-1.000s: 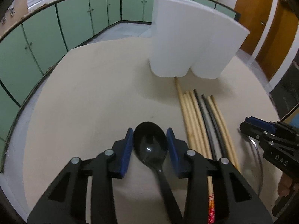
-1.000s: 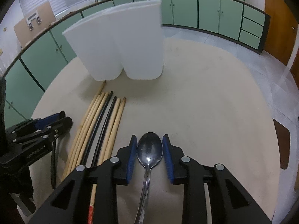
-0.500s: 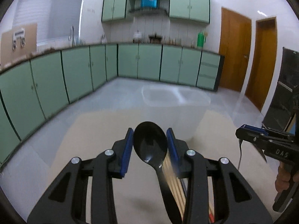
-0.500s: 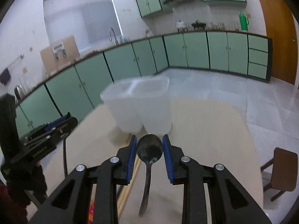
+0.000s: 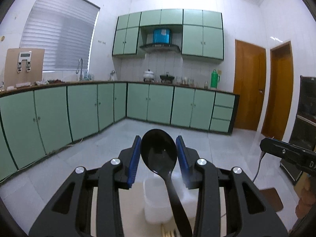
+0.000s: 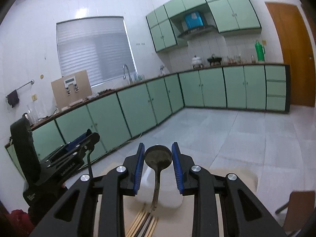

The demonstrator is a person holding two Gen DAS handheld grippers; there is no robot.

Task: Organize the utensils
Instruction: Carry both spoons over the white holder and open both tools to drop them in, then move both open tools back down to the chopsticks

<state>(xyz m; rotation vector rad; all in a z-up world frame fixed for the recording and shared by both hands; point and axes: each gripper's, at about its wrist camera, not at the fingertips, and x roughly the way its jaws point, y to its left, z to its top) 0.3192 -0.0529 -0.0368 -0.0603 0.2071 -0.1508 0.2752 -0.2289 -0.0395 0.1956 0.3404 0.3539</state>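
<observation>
My left gripper (image 5: 158, 154) is shut on a black plastic spoon (image 5: 159, 152), bowl up between the blue pads, raised high above the table. My right gripper (image 6: 158, 159) is shut on a metal spoon (image 6: 158, 157), also lifted and tilted up. The white two-compartment holder (image 5: 156, 203) stands far below, partly hidden by the fingers; it also shows in the right wrist view (image 6: 167, 197). Wooden and black chopsticks (image 6: 143, 223) lie on the beige table in front of it. Each gripper shows in the other's view: the right one (image 5: 286, 154), the left one (image 6: 75, 148).
The beige table (image 6: 233, 179) lies below. Green kitchen cabinets (image 5: 83, 110) line the walls. A brown stool (image 6: 298, 207) stands at the right of the table. Wooden doors (image 5: 248, 92) are at the far right.
Both grippers have lifted and tilted upward with their spoons. The view swung from the table top to the kitchen walls. The holder dropped to the bottom of both views.
</observation>
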